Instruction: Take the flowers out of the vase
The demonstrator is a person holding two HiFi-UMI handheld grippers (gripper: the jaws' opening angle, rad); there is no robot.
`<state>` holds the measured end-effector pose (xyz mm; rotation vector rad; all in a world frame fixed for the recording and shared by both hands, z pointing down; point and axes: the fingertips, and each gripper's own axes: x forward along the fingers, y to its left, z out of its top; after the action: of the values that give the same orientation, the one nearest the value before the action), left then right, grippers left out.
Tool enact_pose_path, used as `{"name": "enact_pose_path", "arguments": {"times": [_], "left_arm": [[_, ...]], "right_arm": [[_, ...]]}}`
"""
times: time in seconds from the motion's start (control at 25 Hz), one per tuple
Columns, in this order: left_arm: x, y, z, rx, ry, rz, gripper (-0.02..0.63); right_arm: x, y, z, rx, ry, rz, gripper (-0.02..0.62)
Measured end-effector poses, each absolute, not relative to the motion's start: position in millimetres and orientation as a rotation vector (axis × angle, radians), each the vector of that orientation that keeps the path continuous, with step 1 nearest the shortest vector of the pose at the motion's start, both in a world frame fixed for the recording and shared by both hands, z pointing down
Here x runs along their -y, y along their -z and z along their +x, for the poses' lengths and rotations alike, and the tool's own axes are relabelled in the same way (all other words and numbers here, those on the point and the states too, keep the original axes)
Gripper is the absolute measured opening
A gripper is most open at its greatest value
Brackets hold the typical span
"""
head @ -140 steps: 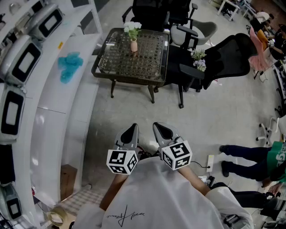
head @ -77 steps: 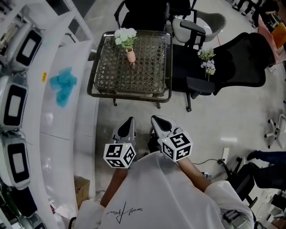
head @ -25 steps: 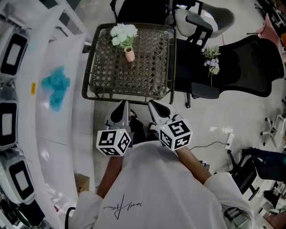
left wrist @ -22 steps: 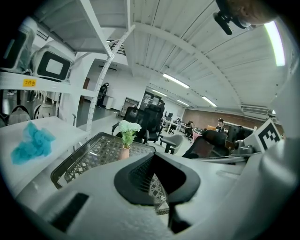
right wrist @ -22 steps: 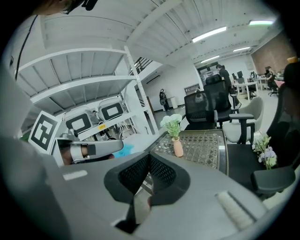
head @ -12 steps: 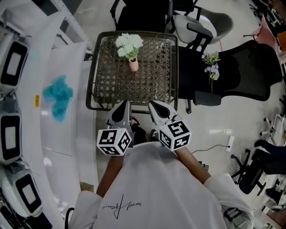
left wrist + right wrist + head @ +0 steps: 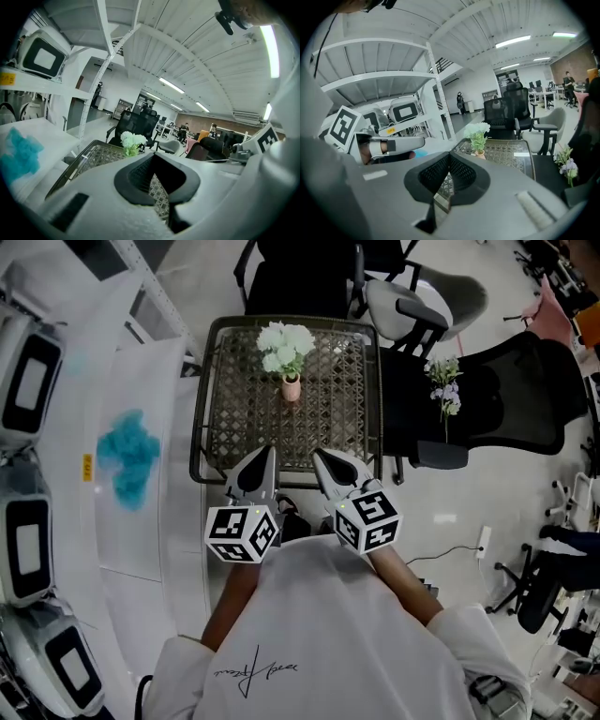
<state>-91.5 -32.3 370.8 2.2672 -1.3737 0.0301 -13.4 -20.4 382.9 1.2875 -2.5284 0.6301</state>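
Note:
White flowers (image 7: 287,343) stand upright in a small pink vase (image 7: 291,388) on a low metal lattice table (image 7: 234,418). Both grippers hang side by side in front of the table's near edge, well short of the vase. My left gripper (image 7: 265,452) is shut with nothing in it, and so is my right gripper (image 7: 317,456). In the left gripper view the flowers (image 7: 132,139) rise beyond the shut jaws of the left gripper (image 7: 152,154). The right gripper view shows the flowers (image 7: 477,130) and vase (image 7: 478,153) ahead of the right gripper (image 7: 449,154).
A white counter with a blue cloth (image 7: 128,454) and shelves of machines runs along the left. Black office chairs (image 7: 309,277) stand behind the table. Another black chair (image 7: 506,399) on the right carries a second small bunch of flowers (image 7: 442,381). A grey chair (image 7: 422,301) is behind it.
The person has walked up to the table, which now lies just ahead of the grippers. Both grippers stayed shut and side by side.

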Motion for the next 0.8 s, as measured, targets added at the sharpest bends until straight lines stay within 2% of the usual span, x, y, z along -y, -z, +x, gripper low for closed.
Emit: {"name": "enact_pose_path", "arguments": {"times": [0.8], "left_arm": [[54, -380, -112, 1.318, -0.043, 2.285, 0.005]], "right_arm": [[48, -388, -40, 2.506, -0.604, 1.323, 0.008]]}}
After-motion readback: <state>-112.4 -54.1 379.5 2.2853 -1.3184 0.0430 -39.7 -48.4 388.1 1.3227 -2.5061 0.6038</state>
